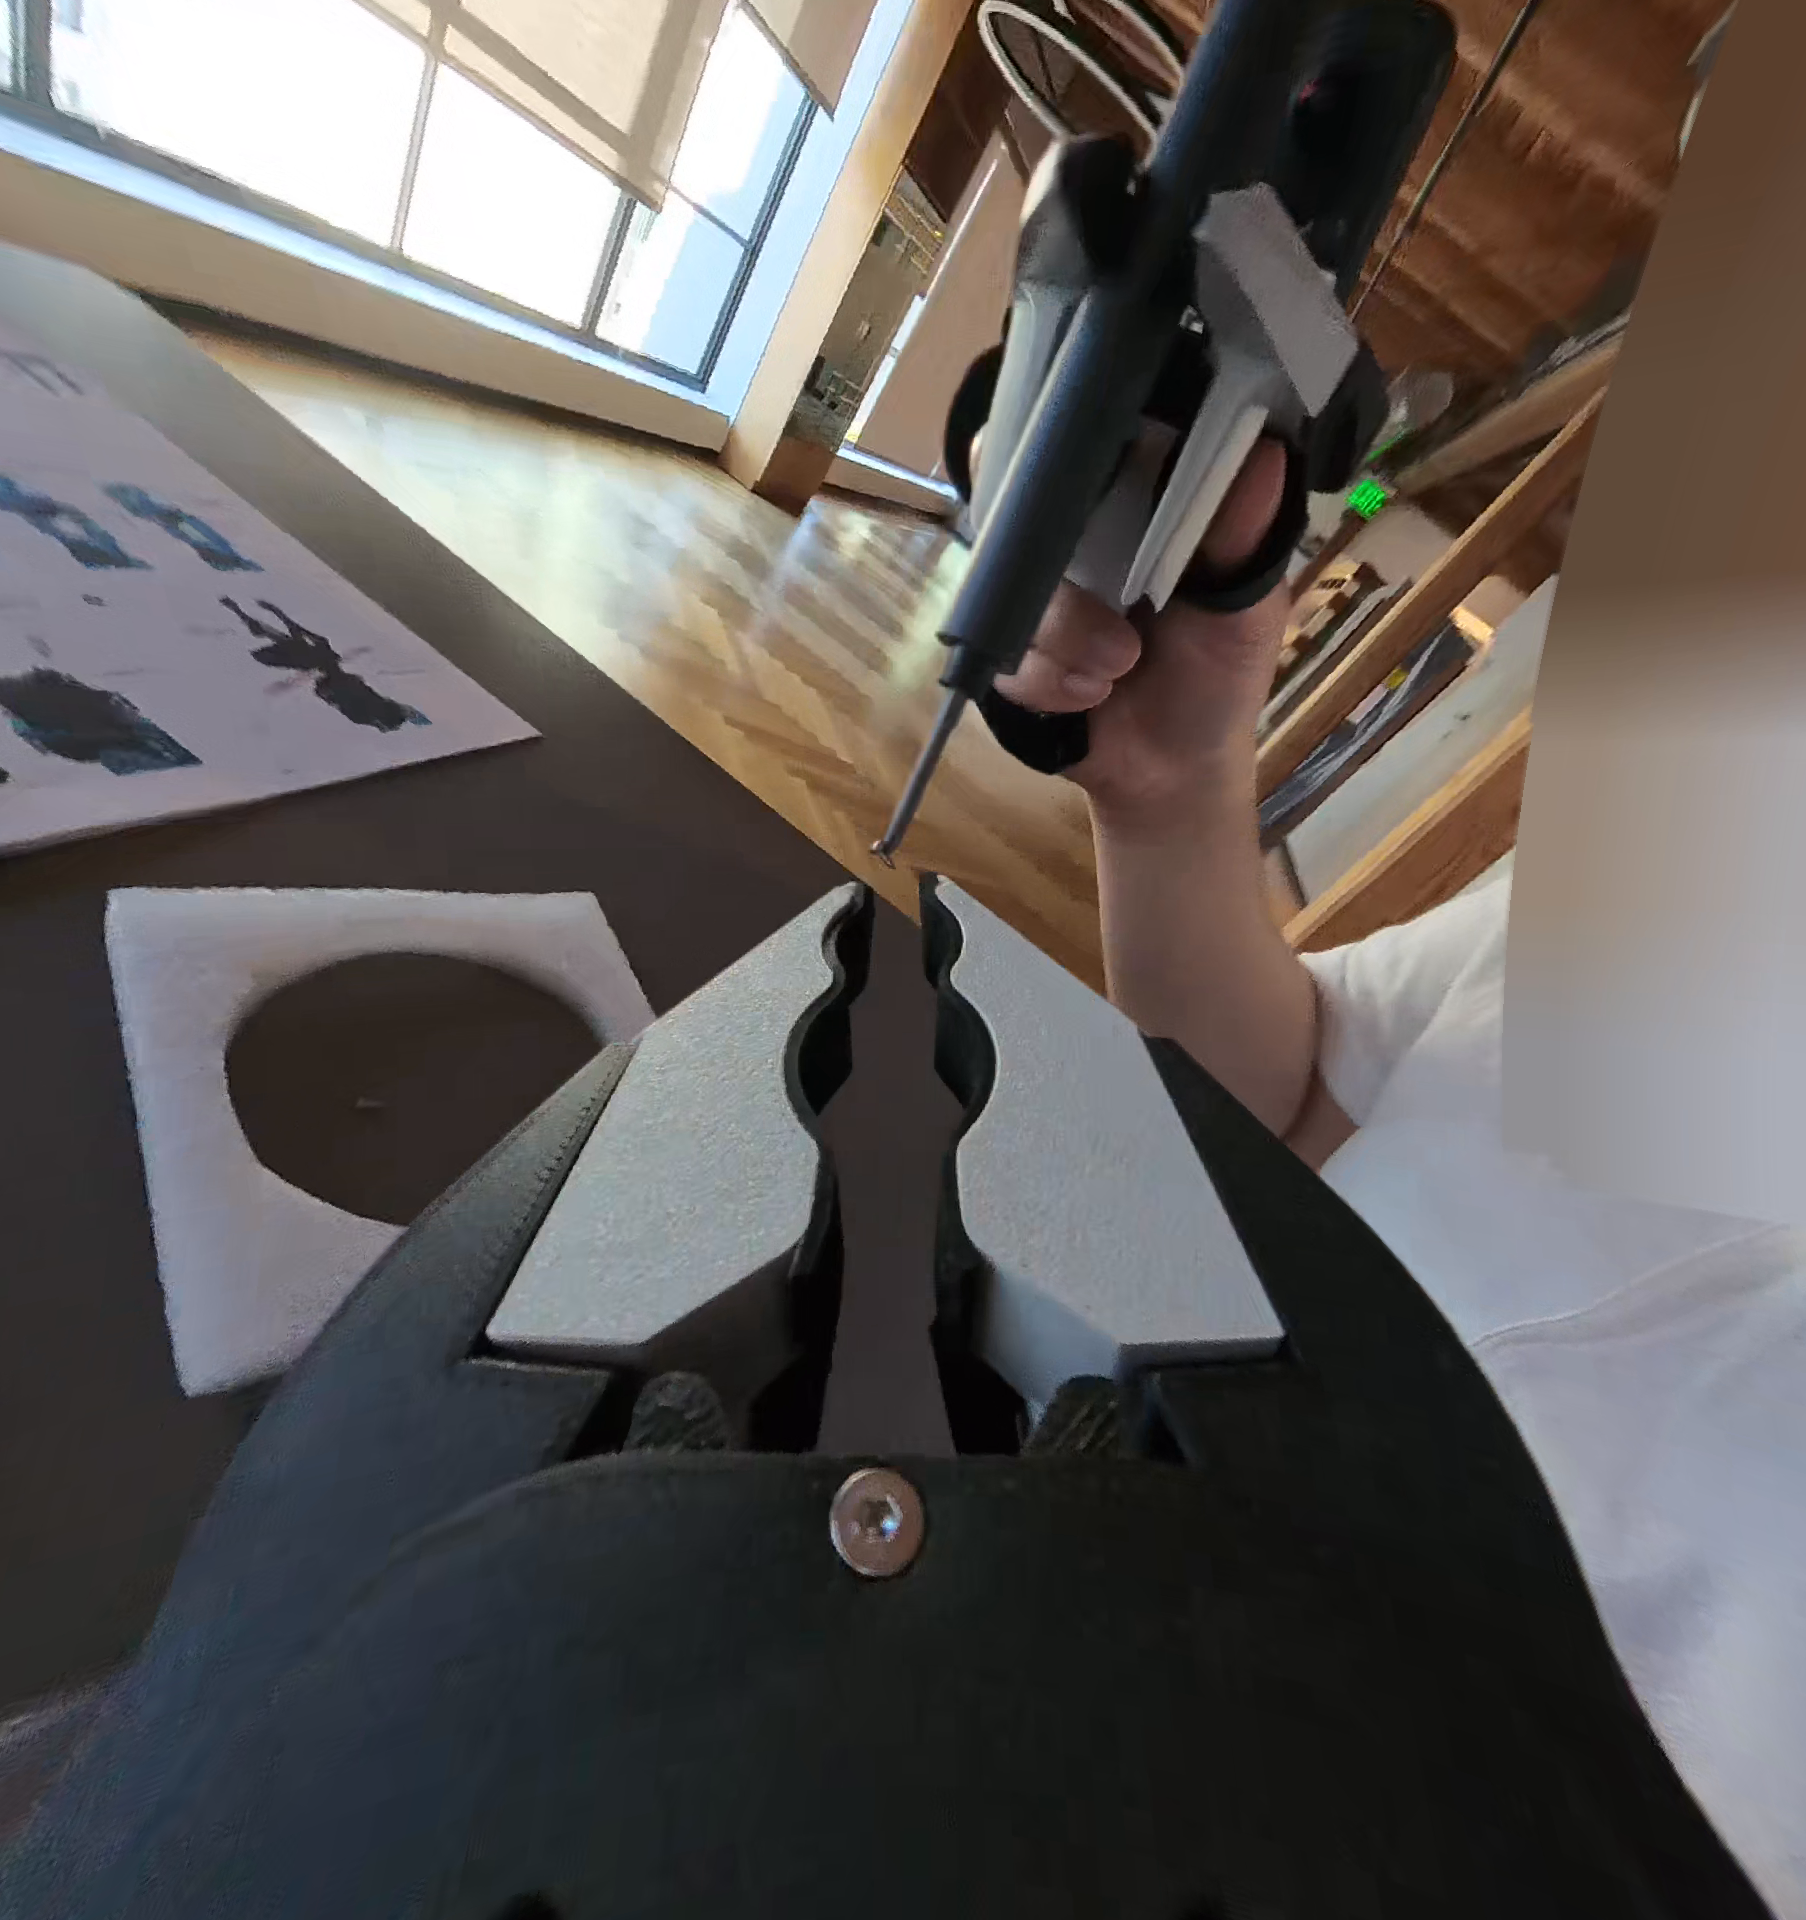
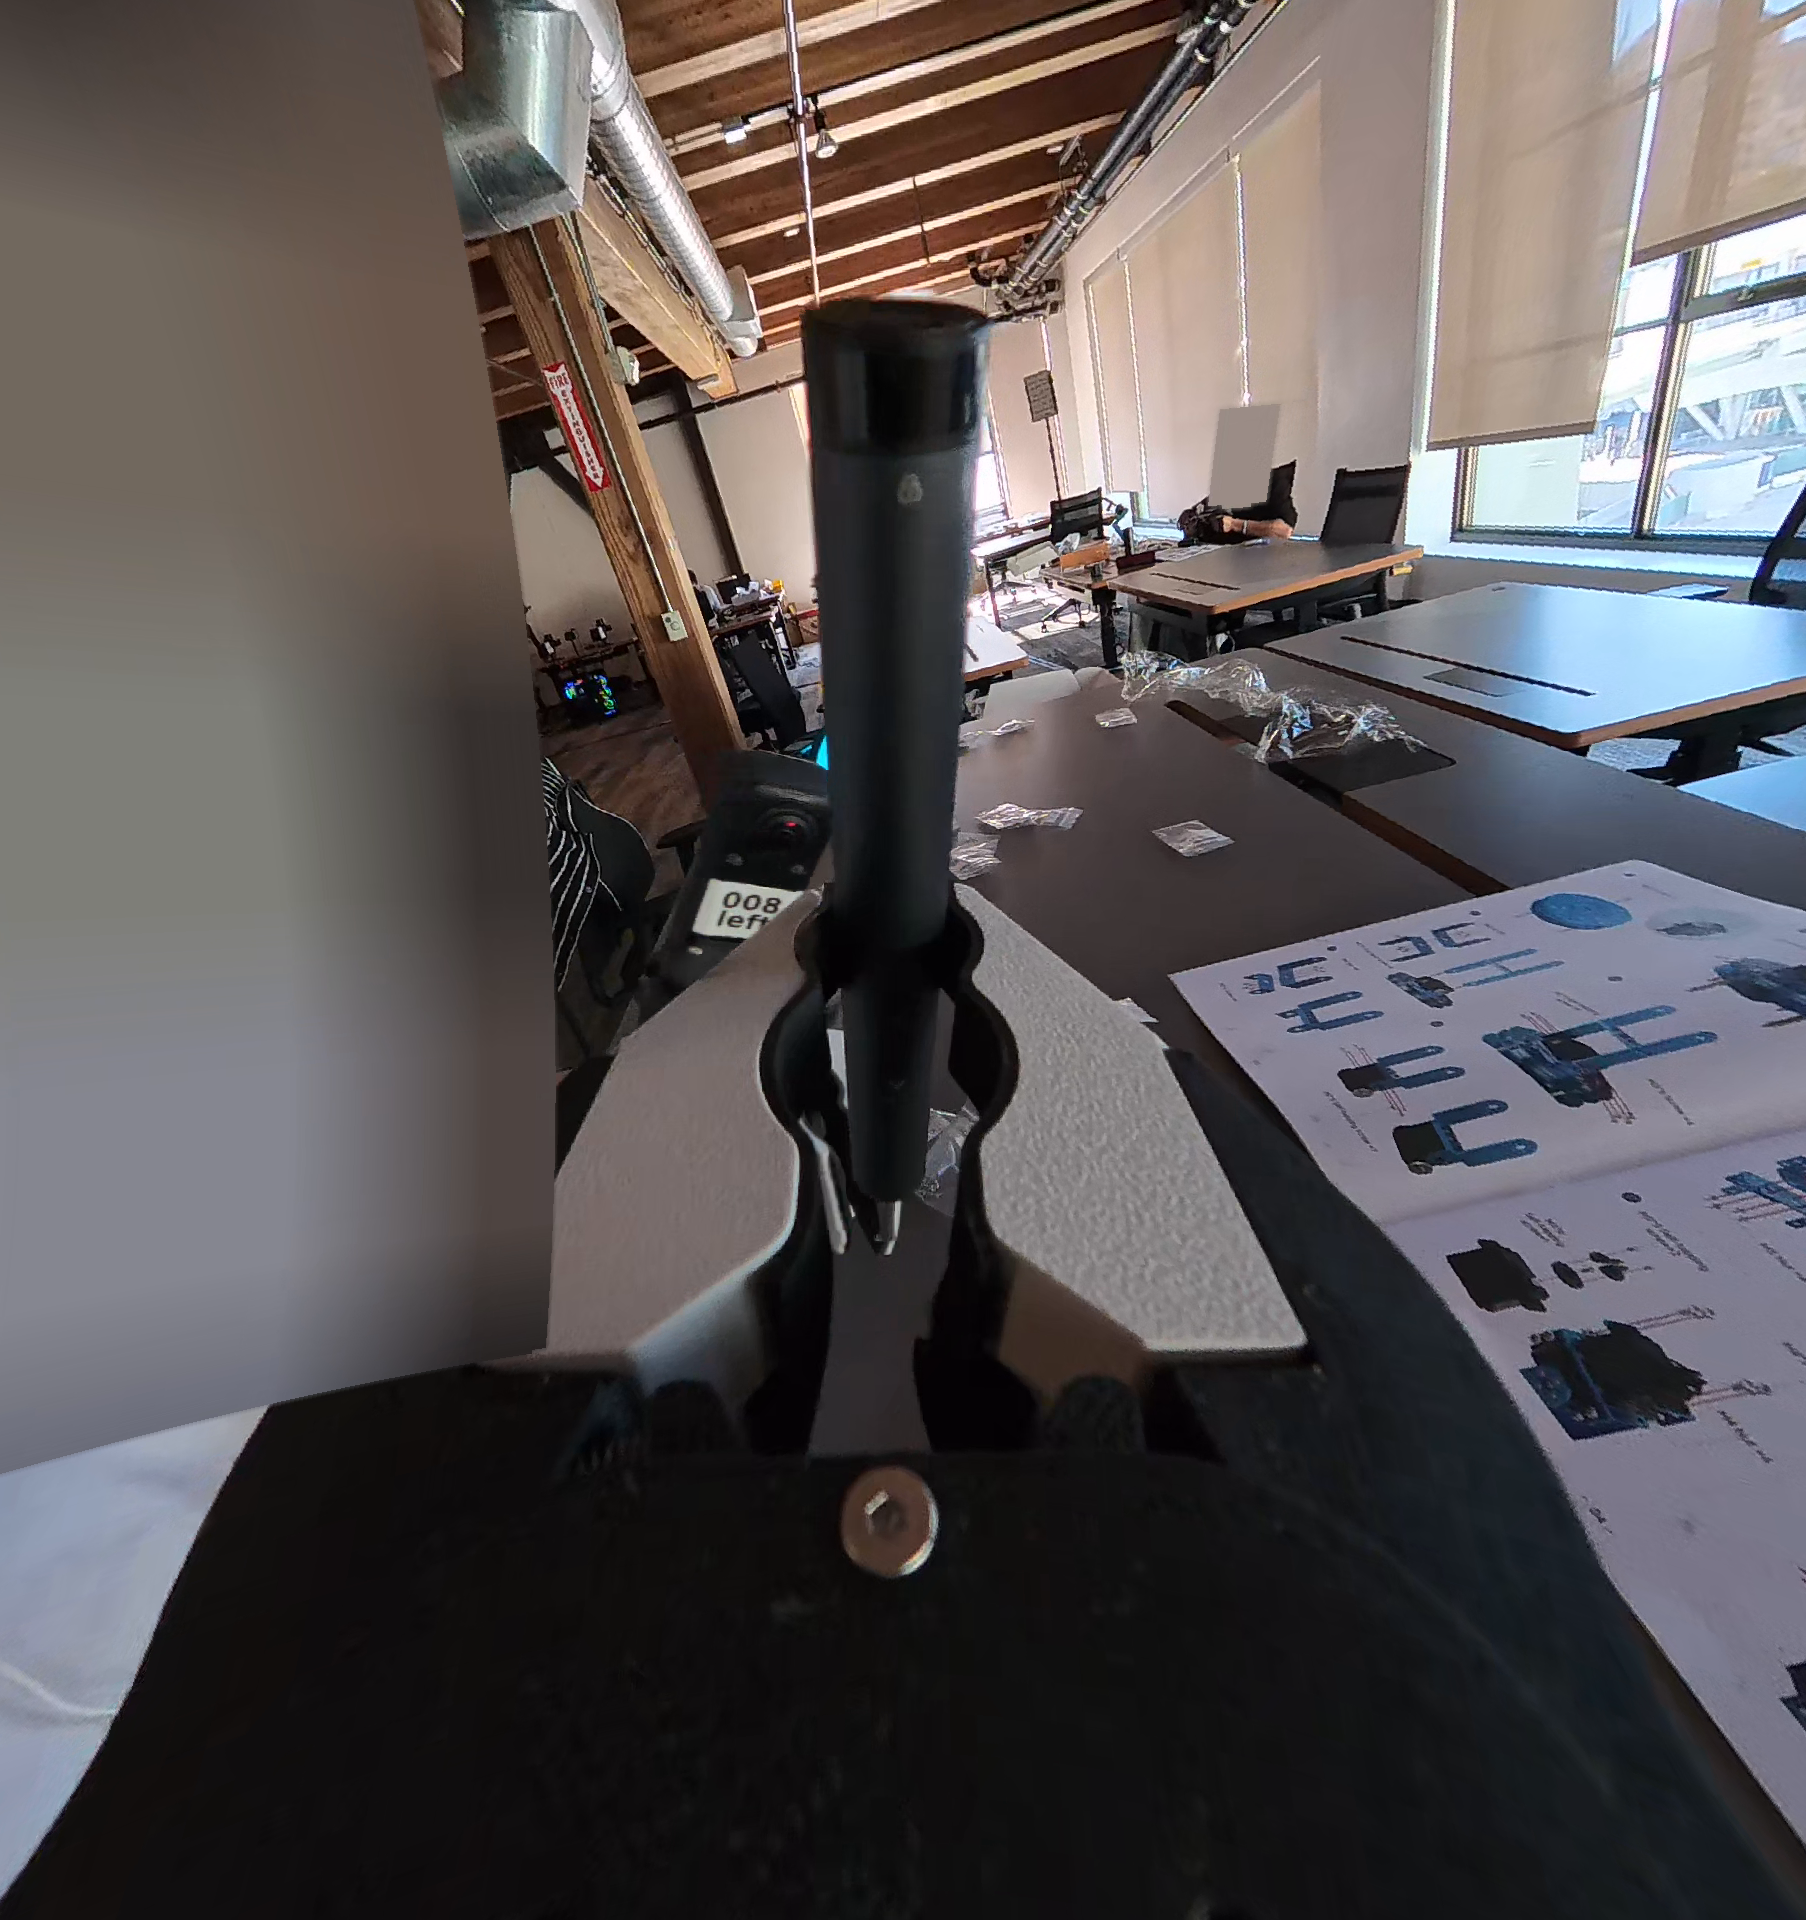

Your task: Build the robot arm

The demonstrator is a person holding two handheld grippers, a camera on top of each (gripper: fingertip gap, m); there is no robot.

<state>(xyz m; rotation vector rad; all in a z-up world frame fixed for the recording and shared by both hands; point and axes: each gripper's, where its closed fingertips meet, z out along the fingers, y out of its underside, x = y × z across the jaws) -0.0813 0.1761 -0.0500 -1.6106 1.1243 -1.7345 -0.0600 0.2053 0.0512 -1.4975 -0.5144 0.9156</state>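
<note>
The right gripper (image 2: 894, 1049) clamps a dark screwdriver (image 2: 894, 727), its tip just above the nearly closed, empty left gripper (image 1: 896, 894), white foam frame (image 1: 192, 1039) to that gripper's left; steadiness matters.

We see bright daylight pouring through the windows (image 1: 483, 197), blown out to white, with glare streaking the wood floor (image 1: 733, 613). Both wide-angle views bend straight lines near the edges, and the nearby dark screwdriver (image 2: 894, 748) looks slightly soft
</note>
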